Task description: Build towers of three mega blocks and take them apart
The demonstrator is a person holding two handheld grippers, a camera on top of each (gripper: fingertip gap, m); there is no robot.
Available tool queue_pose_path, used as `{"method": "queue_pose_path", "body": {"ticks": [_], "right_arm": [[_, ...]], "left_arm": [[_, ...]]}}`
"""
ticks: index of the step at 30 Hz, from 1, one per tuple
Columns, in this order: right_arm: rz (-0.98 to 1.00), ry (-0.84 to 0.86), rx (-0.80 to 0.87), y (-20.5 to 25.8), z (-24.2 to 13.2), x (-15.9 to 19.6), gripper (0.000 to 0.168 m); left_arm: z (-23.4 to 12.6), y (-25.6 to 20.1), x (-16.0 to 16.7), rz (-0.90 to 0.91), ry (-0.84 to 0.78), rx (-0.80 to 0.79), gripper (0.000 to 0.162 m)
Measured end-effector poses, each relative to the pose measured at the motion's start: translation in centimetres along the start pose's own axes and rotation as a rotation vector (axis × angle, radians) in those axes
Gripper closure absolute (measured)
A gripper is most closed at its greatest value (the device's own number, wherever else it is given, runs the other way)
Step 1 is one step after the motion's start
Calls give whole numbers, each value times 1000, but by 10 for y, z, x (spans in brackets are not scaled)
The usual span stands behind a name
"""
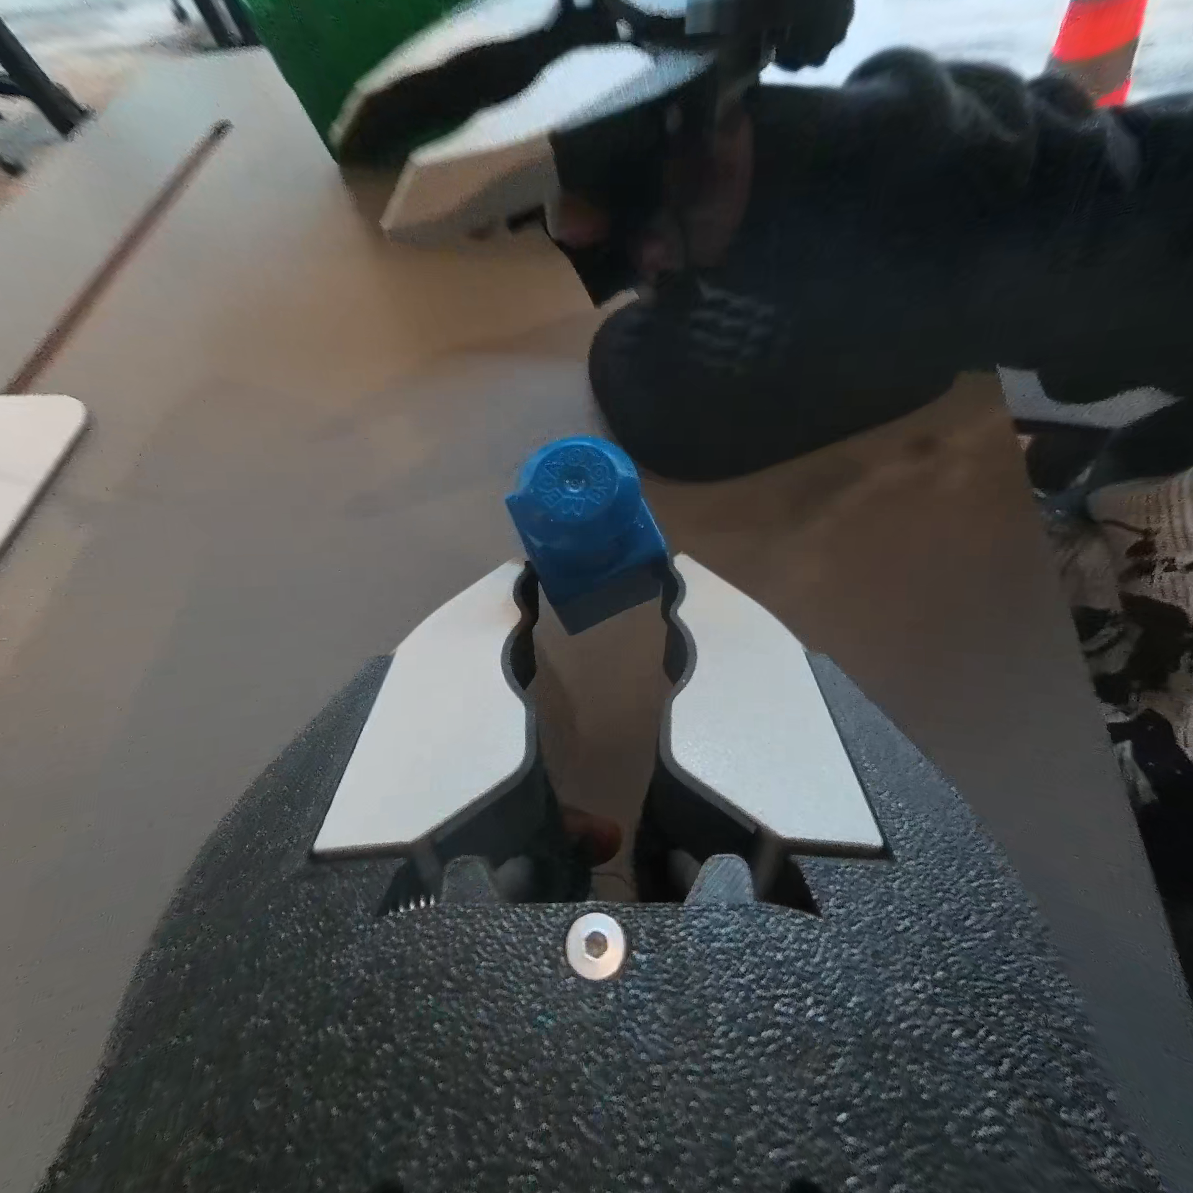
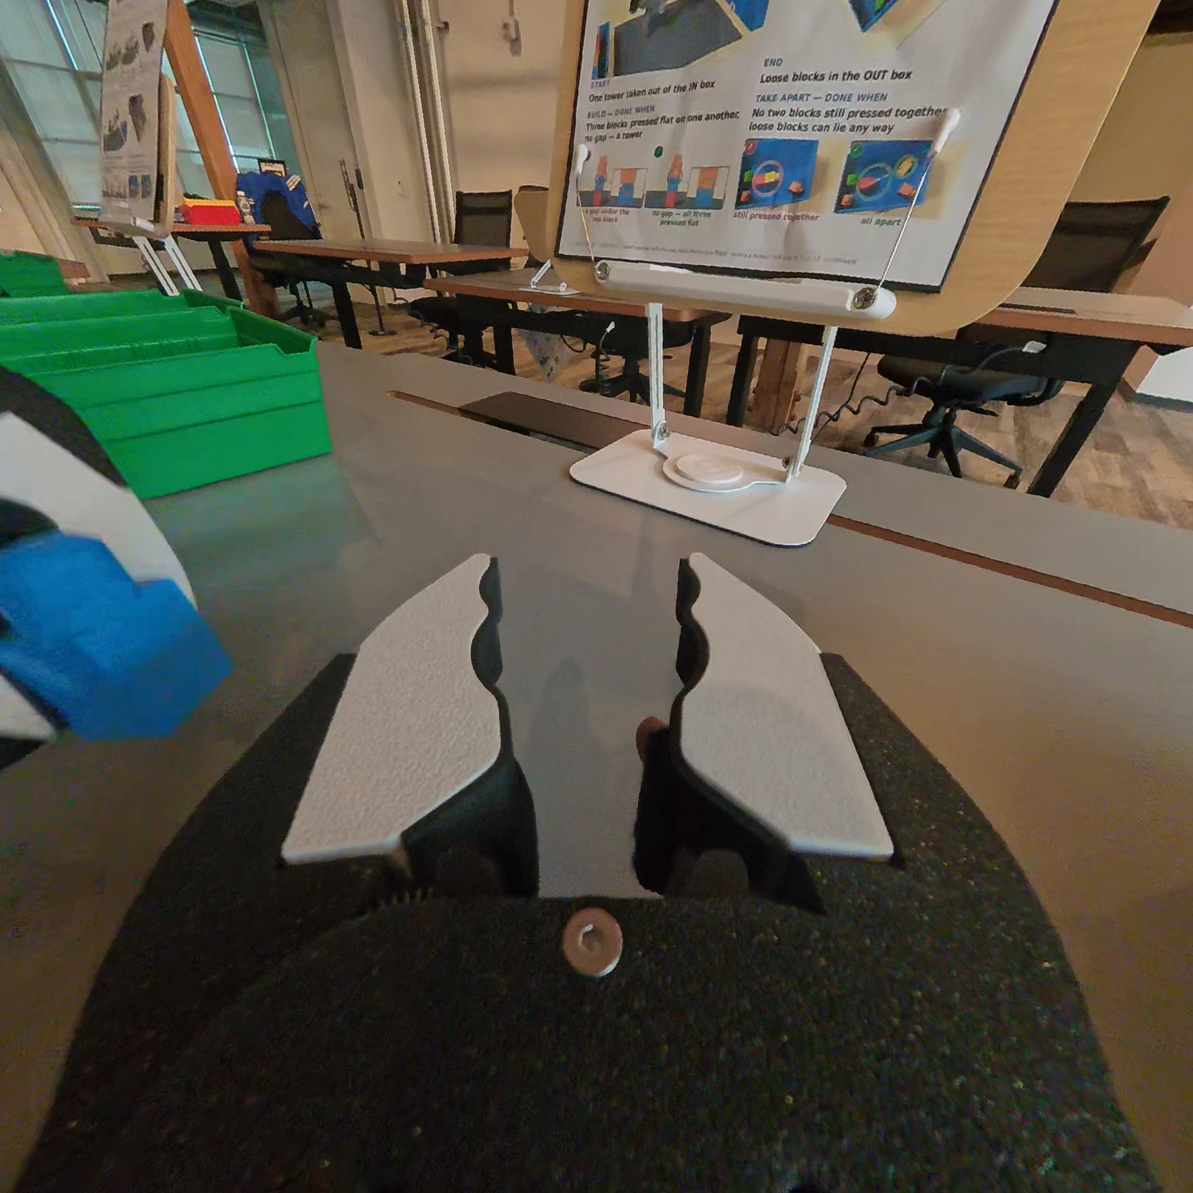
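My left gripper (image 1: pixel 597 581) is shut on a blue mega block (image 1: pixel 581 523), held at the fingertips with its round stud pointing toward the camera, above the grey table (image 1: pixel 258 452). The same blue block (image 2: pixel 103 632) shows at the left edge of the right wrist view, held between the left gripper's white fingers (image 2: pixel 71 478). My right gripper (image 2: pixel 587 581) is open and empty, low over the table. It also shows blurred in the left wrist view (image 1: pixel 490 122) at the top, held by a gloved hand (image 1: pixel 839 245).
Green bins (image 2: pixel 174 381) stand at the left of the table. A white stand (image 2: pixel 710 484) holding an instruction board (image 2: pixel 774 142) is straight ahead. A seam (image 2: pixel 1007 568) runs across the table. Desks and office chairs stand beyond. An orange cone (image 1: pixel 1097 45) is far right.
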State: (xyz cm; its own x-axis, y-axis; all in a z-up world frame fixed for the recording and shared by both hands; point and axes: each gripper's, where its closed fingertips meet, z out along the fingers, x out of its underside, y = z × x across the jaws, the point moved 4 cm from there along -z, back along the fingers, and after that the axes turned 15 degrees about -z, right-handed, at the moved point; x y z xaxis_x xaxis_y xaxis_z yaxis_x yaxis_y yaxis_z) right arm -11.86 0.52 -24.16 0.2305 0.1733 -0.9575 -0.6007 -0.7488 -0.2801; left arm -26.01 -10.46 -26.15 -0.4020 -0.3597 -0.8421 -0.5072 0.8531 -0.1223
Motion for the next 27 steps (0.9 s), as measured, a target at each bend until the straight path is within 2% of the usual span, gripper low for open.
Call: {"method": "queue_pose_path", "body": {"ticks": [4, 13, 27], "right_arm": [[10, -3, -2, -1, 0, 0, 116], [9, 9, -14, 1, 1, 2, 116], [14, 10, -16, 2, 1, 2, 116]], "left_arm": [[18, 0, 15, -15, 66, -7, 125], [27, 11, 33, -58, 124, -50, 125], [36, 17, 39, -48, 164, -64, 124]]}}
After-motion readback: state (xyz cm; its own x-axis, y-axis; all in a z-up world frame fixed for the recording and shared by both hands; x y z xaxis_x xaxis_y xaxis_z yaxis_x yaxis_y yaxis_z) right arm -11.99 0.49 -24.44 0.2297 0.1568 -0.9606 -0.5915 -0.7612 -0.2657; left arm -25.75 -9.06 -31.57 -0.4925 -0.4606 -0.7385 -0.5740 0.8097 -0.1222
